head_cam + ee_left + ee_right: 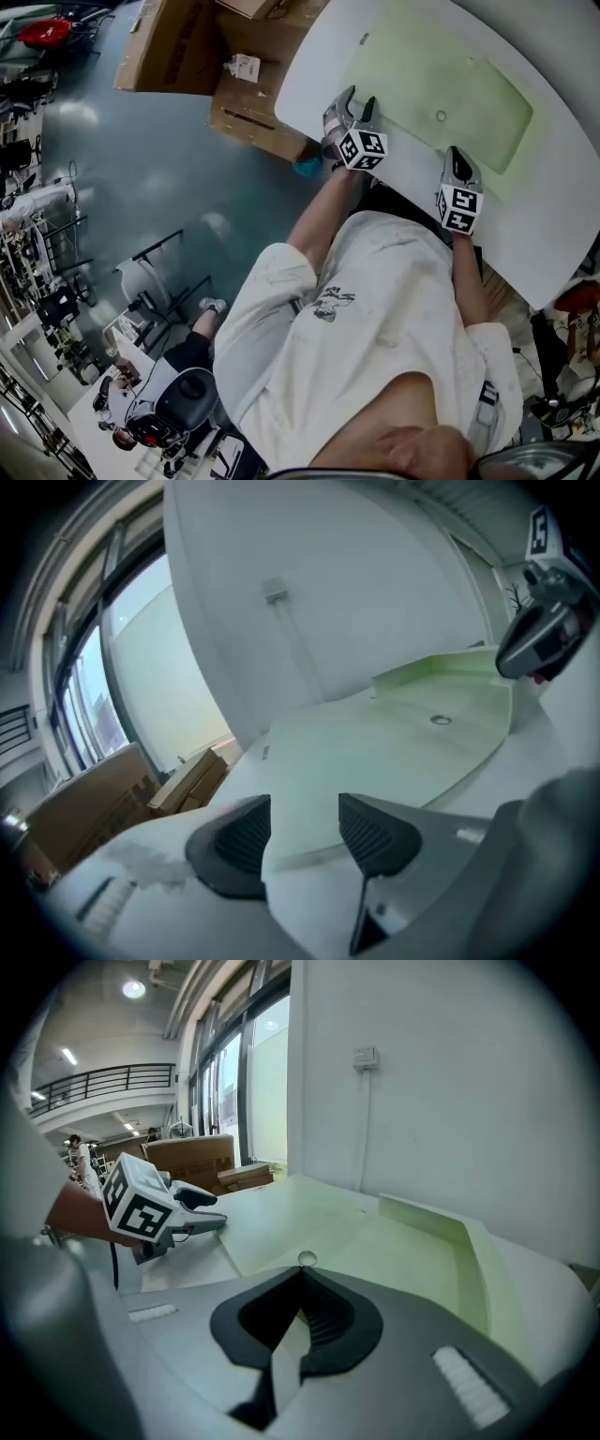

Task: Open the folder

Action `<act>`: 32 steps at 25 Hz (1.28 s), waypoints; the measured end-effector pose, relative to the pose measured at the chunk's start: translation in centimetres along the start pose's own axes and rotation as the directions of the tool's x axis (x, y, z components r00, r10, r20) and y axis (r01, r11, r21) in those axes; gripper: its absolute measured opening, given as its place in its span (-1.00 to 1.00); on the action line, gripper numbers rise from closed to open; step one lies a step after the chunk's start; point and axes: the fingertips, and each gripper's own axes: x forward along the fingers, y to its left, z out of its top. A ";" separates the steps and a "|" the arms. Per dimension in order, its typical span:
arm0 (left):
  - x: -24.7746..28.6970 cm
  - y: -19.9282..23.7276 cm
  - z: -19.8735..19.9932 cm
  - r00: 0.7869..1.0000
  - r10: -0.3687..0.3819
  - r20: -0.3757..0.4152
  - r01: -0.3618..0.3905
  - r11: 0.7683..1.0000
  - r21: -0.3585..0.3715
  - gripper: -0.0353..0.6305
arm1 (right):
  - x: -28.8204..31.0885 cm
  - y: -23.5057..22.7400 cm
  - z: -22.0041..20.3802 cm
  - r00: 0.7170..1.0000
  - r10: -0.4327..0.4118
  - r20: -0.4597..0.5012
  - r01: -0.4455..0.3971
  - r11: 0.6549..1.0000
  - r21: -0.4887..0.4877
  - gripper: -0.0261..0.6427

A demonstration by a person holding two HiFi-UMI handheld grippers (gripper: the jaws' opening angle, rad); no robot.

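Observation:
A pale green translucent folder (441, 84) lies flat on the white table (562, 197), with a round snap button (441, 116) near its front edge. At the folder's near left corner my left gripper (360, 97) stands open. In the left gripper view the folder's (403, 742) edge runs between the spread jaws (305, 822), and the pads do not press on it. At the front edge my right gripper (457, 155) is shut on the folder (403, 1251). Its jaw tips (302, 1277) meet just short of the button (306, 1259).
Cardboard boxes (187, 47) stand on the floor beyond the table's left edge. A wall socket with a cable (364, 1056) is behind the table. A seated person (178, 375) and chairs are on the floor to the lower left.

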 end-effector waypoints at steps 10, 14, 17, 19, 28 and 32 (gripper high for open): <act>1.2 -3.5 0.0 0.988 -0.134 -0.079 0.137 0.990 0.028 -0.24 | 0.1 0.0 0.0 1.000 0.001 0.003 -0.001 1.000 0.006 -0.92; 1.1 -4.1 0.0 0.985 -0.143 -0.100 0.146 0.989 0.025 -0.35 | -0.1 -0.1 0.1 1.000 0.005 0.007 -0.005 1.000 0.009 -0.92; 1.1 -4.5 -0.1 0.979 -0.160 -0.127 0.163 0.987 0.012 -0.50 | 0.0 0.1 0.1 1.000 0.005 0.008 -0.005 1.000 0.010 -0.92; 1.2 -5.0 -0.3 0.977 -0.167 -0.131 0.171 0.985 0.020 -0.64 | 0.2 0.2 0.0 1.000 0.006 0.010 -0.006 1.000 0.010 -0.92; 1.2 -5.7 -0.8 0.968 -0.170 -0.185 0.185 0.981 0.066 -0.89 | 0.1 0.8 -0.1 1.000 0.026 0.011 -0.026 1.000 0.018 -0.92; 1.1 -5.9 -0.8 0.965 -0.179 -0.191 0.194 0.979 0.064 -0.90 | 0.0 0.7 -0.1 0.999 0.031 0.017 -0.032 0.999 0.021 -0.92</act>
